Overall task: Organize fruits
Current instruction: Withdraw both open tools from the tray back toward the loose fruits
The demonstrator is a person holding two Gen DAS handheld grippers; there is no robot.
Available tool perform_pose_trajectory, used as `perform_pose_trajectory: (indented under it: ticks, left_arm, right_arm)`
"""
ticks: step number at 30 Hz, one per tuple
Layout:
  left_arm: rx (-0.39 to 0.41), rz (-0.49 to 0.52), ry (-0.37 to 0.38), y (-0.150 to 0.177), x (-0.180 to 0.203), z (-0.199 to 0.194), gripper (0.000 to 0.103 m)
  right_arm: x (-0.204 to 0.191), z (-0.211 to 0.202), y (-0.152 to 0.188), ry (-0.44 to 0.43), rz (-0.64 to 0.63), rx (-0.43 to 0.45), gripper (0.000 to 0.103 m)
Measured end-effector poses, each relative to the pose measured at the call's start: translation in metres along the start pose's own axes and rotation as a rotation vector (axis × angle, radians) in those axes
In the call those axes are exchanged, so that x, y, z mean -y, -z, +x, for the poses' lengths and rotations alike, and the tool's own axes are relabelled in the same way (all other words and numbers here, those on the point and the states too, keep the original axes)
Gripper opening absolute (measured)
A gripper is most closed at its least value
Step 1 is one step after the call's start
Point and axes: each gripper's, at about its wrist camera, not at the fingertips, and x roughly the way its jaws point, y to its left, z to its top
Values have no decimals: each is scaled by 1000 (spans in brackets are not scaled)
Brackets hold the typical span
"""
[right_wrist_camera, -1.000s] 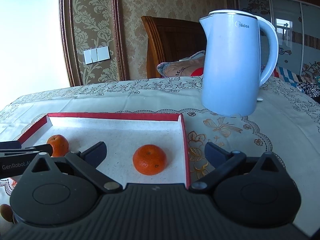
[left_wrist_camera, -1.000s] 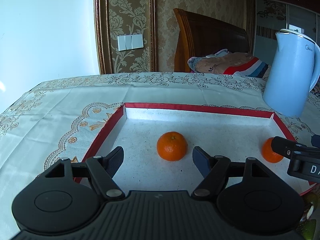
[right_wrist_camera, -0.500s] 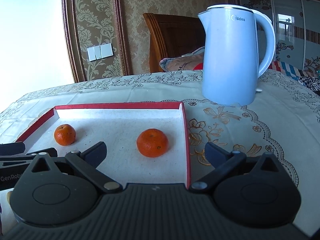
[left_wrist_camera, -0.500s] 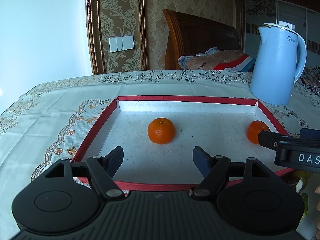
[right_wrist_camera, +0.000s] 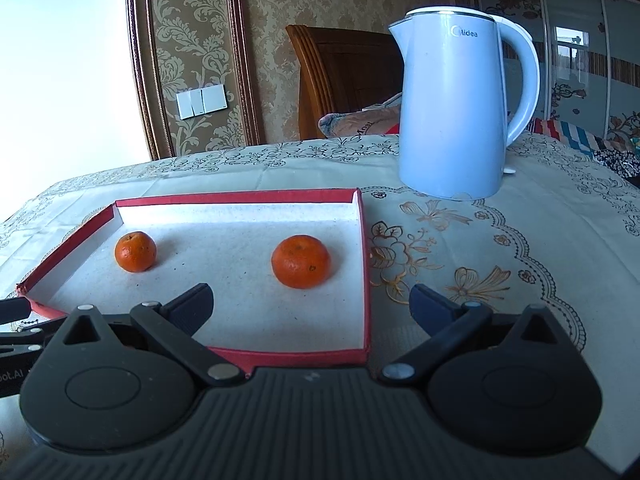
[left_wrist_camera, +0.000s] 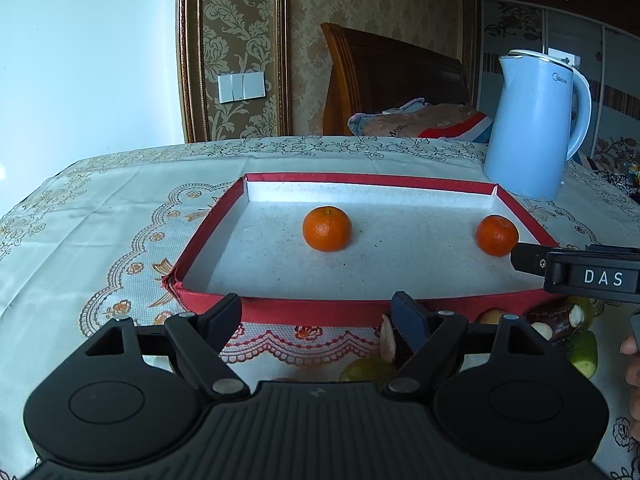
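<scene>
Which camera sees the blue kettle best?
The right wrist view: the blue kettle stands large and whole there, handle and brand name clear. In the left wrist view it is smaller, off at the right side.

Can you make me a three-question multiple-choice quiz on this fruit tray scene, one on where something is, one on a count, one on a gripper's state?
1. Where does the blue kettle stand?
A. inside the tray
B. on the tablecloth beyond the tray's far right corner
C. on the chair

2. How many oranges lie in the red-rimmed tray?
A. one
B. two
C. four

3. How is the left gripper?
A. open, holding nothing
B. shut on an orange
C. shut on the kettle's handle

Answers:
1 B, the kettle sits on the patterned cloth outside the red rim.
2 B, the left orange and the right orange are the only fruit inside; the other fruit pieces lie on the cloth in front of the tray.
3 A, its fingers stand apart over the tray's near rim, with nothing pressed between them; its jaws have just been opening.
</scene>
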Motion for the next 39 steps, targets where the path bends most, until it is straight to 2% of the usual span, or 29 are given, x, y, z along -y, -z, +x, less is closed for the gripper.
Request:
perform_pose_trajectory:
  ticks: [11, 22, 34, 39]
  left_arm:
    - [-1, -74, 30, 3, -15, -8, 85]
    - [-16, -94, 41, 13, -29, -17, 85]
    - [-29, -98, 46, 26, -47, -30, 88]
    - [-39, -56, 39, 29, -44, -30, 89]
  right_arm:
    - [7, -8, 9, -5, 28, -9, 103]
    - [6, -7, 10, -8, 22, -14, 103]
    - [6, -6, 11, -10, 19, -23, 103]
    - [6, -6, 11, -10, 19, -20, 103]
